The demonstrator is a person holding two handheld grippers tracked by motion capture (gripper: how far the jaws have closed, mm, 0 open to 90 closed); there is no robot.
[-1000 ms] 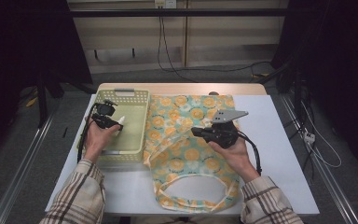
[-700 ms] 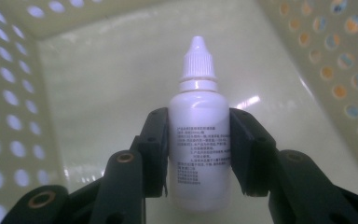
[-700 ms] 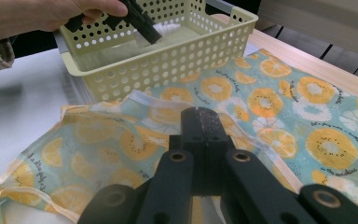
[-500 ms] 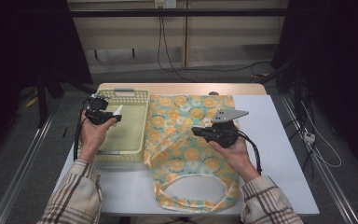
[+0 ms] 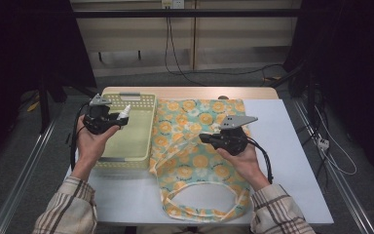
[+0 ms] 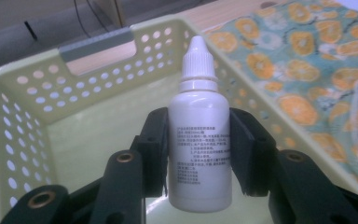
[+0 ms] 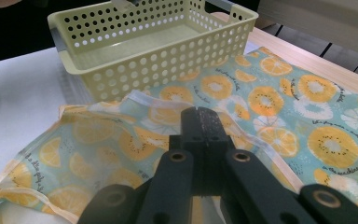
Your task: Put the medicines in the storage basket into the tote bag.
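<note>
A small white dropper bottle (image 5: 123,113) (image 6: 199,140) is upright between the jaws of my left gripper (image 5: 118,120) (image 6: 198,119), which is shut on its sides. It hangs over the left part of a pale yellow-green perforated basket (image 5: 141,100) (image 6: 23,79) (image 7: 135,70). To the basket's right lies a cloth bag (image 5: 199,161) (image 6: 307,70) (image 7: 284,93) printed with orange slices. My right gripper (image 5: 202,138) (image 7: 200,114) is shut at the bag's raised rim and seems to pinch it.
The basket's inside looks bare. The bag's looped handles (image 5: 204,207) lie toward the near table edge. White tabletop (image 5: 297,161) stretches to the right of the bag. A wooden strip (image 5: 190,92) runs along the far edge, with cables on the floor beyond.
My left gripper has risen from the basket with the bottle and drifted slightly left and farther away. The right gripper has stayed put on the bag.
</note>
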